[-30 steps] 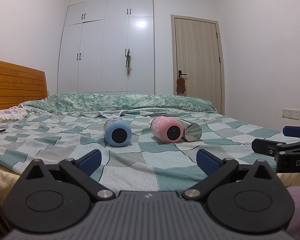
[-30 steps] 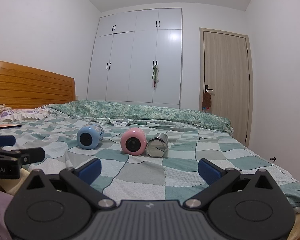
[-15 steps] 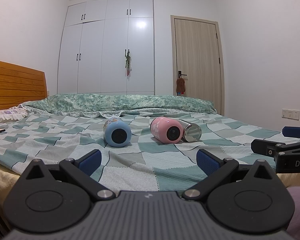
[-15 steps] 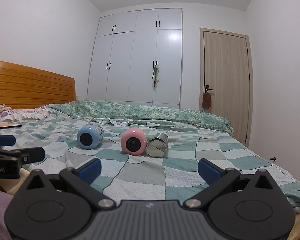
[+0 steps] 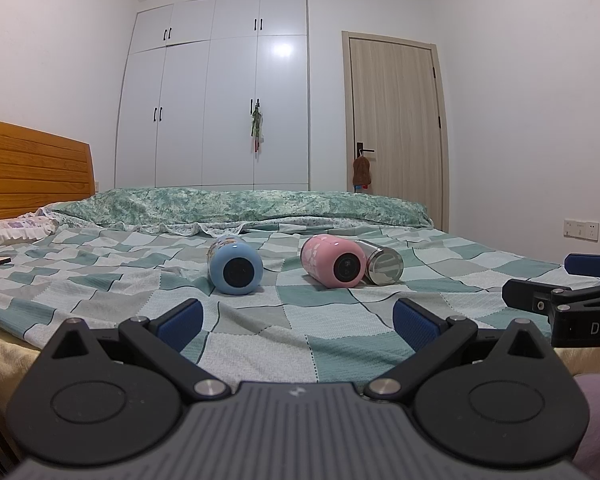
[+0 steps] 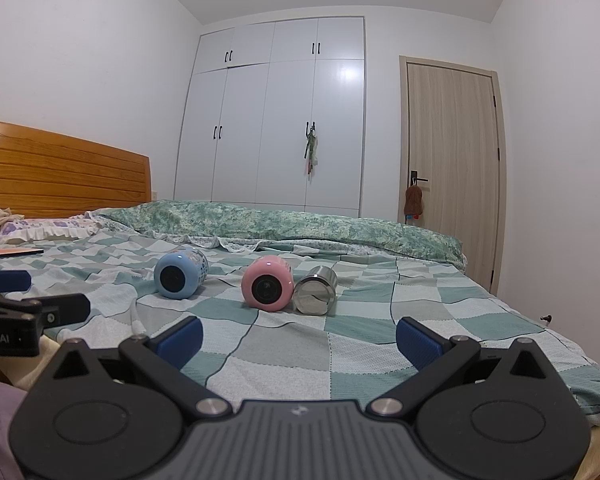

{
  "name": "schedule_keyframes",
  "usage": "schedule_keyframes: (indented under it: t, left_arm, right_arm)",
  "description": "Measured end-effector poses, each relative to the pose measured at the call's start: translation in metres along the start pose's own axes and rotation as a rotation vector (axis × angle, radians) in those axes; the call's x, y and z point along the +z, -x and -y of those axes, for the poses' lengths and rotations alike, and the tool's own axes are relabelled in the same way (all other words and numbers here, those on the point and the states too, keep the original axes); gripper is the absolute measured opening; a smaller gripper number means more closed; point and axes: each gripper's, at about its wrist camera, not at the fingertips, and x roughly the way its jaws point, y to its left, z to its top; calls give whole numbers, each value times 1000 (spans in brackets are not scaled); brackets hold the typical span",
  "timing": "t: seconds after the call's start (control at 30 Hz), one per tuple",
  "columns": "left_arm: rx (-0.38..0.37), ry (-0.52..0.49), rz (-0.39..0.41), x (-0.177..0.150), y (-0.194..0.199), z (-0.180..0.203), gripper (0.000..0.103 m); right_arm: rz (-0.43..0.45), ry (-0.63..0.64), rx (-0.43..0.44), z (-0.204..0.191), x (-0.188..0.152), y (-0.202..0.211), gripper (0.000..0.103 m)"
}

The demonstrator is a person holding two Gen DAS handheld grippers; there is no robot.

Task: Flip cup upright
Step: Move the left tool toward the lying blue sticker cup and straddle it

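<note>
Three cups lie on their sides on the checkered bed, bottoms toward me: a blue cup [image 5: 236, 269] [image 6: 180, 274], a pink cup [image 5: 334, 266] [image 6: 267, 284] and a steel cup [image 5: 382, 266] [image 6: 316, 296] touching the pink one on its right. My left gripper [image 5: 296, 322] is open and empty, held at the near bed edge, well short of the cups. My right gripper [image 6: 298, 338] is open and empty too, equally far back. Each gripper shows at the side of the other's view.
A green-white checkered sheet [image 5: 340, 320] covers the bed. A rolled green quilt [image 5: 240, 208] lies behind the cups. A wooden headboard [image 6: 60, 176] and pillow are at left, with a flat item [image 6: 12, 252] near it. Wardrobe and door stand beyond.
</note>
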Motion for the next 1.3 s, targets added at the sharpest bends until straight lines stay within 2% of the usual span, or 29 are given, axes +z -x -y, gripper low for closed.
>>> schedule_keyframes:
  t: [0.23, 0.33, 0.57, 0.93, 1.3]
  left_arm:
    - [-2, 5, -14, 2, -1, 0, 103]
    - [-16, 18, -27, 9, -5, -3, 103]
    - [-2, 10, -21, 34, -28, -9, 103]
    - [19, -17, -89, 77, -106, -22, 103]
    - [72, -19, -180, 96, -181, -44, 103]
  right_arm:
    - [-7, 8, 11, 0, 4, 0, 103]
    - [-40, -7, 36, 3, 11, -6, 103]
    - [-42, -10, 49, 13, 31, -32, 103]
    - [-54, 29, 100, 21, 67, -117, 103]
    - [-88, 61, 180, 15, 88, -206, 103]
